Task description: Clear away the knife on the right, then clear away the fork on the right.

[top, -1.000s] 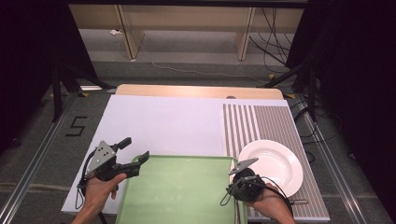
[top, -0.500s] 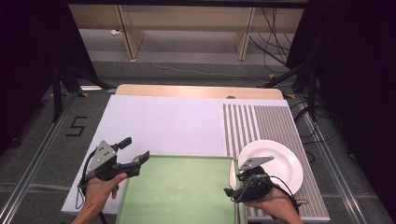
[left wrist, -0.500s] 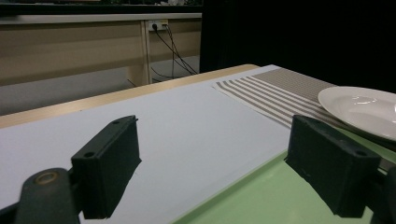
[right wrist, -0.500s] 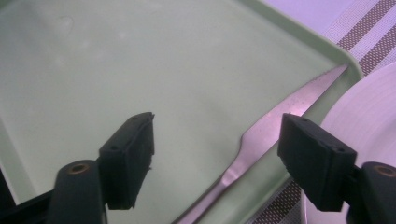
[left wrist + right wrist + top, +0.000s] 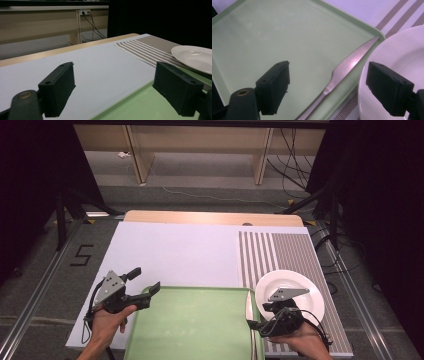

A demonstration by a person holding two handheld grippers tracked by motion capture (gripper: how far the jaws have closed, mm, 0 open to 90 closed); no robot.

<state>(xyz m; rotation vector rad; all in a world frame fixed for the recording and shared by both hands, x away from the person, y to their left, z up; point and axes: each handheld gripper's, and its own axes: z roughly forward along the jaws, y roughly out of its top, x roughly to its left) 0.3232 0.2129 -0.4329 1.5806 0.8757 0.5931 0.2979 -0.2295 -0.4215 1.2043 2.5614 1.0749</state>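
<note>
With both the left gripper [image 5: 148, 281] and right gripper [image 5: 329, 86] open and empty, the right having just let go, the knife [image 5: 344, 68] resting against the tray's [image 5: 190, 325] right rim beside the plate [image 5: 305, 290] could slide off if bumped.

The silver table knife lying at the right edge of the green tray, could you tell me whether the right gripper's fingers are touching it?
Apart. In the right gripper view the black fingers stand wide open above the silver table knife, clear of it.
</note>
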